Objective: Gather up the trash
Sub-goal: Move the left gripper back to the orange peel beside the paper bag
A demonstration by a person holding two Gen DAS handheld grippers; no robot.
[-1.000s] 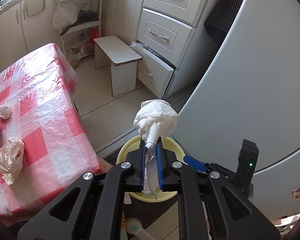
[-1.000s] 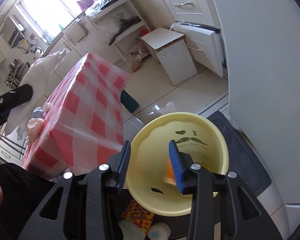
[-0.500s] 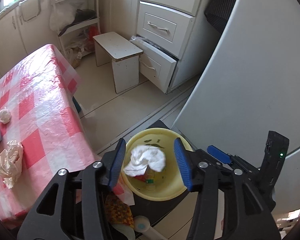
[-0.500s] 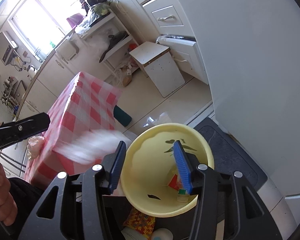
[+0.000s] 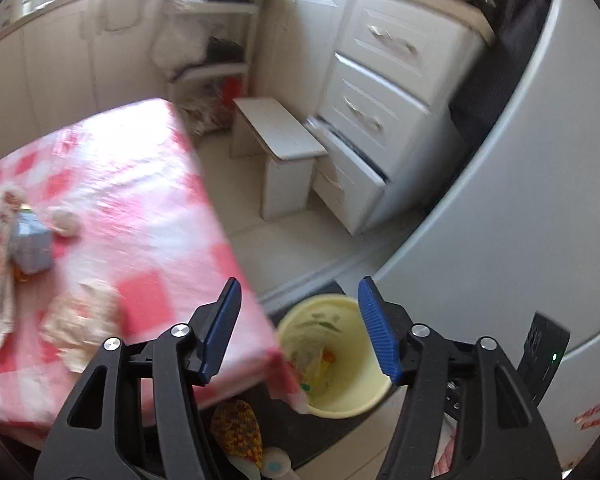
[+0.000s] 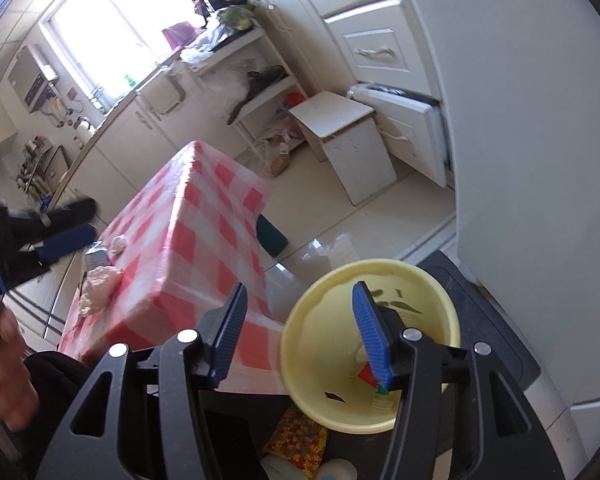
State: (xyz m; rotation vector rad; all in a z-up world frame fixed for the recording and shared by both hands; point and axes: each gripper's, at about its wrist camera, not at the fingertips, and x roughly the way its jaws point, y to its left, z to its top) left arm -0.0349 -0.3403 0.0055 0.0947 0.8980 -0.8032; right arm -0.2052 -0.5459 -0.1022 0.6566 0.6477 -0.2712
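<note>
Yellow bin (image 5: 342,396) with trash sits on the floor below both grippers, left gripper (image 5: 300,330) and right gripper (image 6: 298,332); fingers spreading, nothing between them.

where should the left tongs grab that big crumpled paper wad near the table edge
Take the crumpled paper wad across its raised middle, coming from above; it lies loose and flat on the checked tablecloth, with nothing touching it. The left tongs are opening and empty.
</note>
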